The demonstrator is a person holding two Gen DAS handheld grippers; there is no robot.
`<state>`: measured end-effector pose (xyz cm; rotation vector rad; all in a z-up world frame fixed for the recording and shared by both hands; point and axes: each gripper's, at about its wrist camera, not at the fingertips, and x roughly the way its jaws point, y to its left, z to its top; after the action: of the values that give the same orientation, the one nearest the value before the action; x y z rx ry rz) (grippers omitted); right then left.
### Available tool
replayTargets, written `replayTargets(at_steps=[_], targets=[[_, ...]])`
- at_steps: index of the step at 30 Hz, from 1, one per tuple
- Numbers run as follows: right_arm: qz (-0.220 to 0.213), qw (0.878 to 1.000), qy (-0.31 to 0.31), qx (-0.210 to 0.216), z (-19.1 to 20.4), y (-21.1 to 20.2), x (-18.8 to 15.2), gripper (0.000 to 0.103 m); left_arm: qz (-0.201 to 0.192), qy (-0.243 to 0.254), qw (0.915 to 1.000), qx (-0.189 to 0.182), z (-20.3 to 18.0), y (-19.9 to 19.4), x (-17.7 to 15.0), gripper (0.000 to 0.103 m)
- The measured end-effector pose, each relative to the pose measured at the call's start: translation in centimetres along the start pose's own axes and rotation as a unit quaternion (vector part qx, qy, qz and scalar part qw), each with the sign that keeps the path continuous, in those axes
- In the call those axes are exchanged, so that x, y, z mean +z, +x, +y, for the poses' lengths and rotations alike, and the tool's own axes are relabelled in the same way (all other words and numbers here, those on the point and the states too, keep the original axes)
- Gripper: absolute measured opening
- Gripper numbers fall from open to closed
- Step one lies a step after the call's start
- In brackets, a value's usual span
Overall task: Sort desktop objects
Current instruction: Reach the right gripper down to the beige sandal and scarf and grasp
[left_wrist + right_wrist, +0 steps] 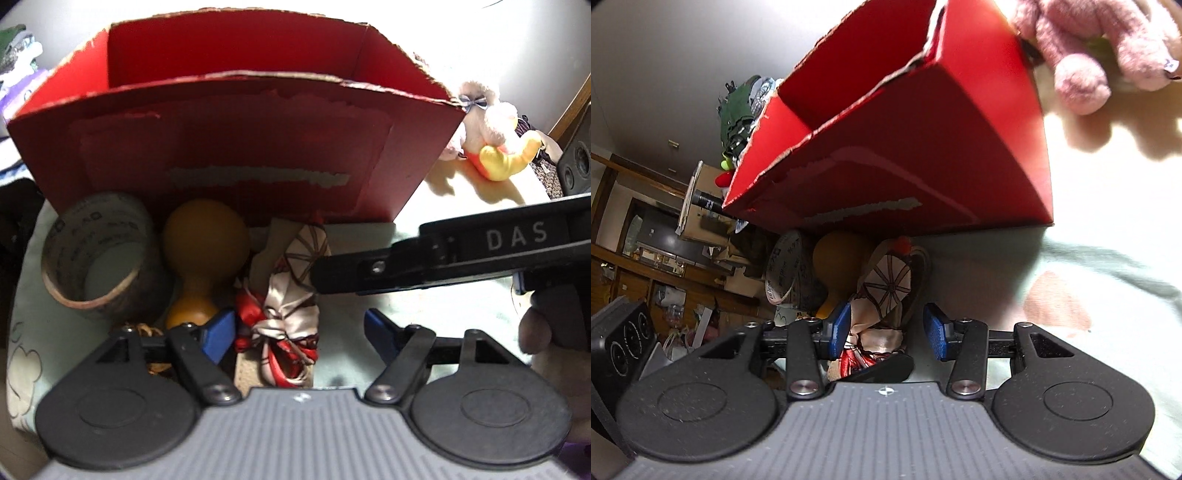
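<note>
Left gripper [299,332] wide open, straddling knotted scarf [291,295], pads clear of cloth. Right gripper [886,330] also open, scarf [882,295] between its blue pads [936,332], left pad just beside the fabric, contact unclear; reaching in from 3 o'clock in the left view. At 12 o'clock, red box [236,147], open-topped. At 10 o'clock of scarf, tape roll [98,254]; between them, wooden knob [203,258]. Plush toy [495,133] at 2 o'clock beyond box.

A black speaker [576,162] at the far right — cluttered wooden shelving [646,266] beyond the table.
</note>
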<state>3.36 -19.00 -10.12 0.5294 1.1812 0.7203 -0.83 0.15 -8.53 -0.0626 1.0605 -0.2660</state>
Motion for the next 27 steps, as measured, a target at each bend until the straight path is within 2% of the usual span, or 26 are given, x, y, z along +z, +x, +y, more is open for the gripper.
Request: replayTargets(at_steps=[9,15,20,24,27], targets=[[0.022,1.000,0.002,0.003,-0.1,1.8,0.2,0.048,0.017,0.009,0.9997,-0.018,0.0,1.8,-0.1,0.082],[0.031,0.999,0.015,0.008,-0.8,2.3,0.1,0.048,0.019,0.012,0.9996,-0.019,0.0,2.4,0.3,0.079],[0.033,0.999,0.013,0.000,-1.4,1.4,0.1,0.028,0.020,0.009,0.9993,-0.032,-0.3,2.6,0.6,0.080],[0.028,0.999,0.020,-0.002,-2.2,0.3,0.2,0.026,0.027,-0.003,0.9977,-0.063,-0.8,2.9,0.9,0.080],[0.022,0.999,0.025,-0.010,-3.1,-1.0,-0.1,0.026,0.031,0.009,0.9965,-0.077,-2.2,3.3,1.4,0.080]])
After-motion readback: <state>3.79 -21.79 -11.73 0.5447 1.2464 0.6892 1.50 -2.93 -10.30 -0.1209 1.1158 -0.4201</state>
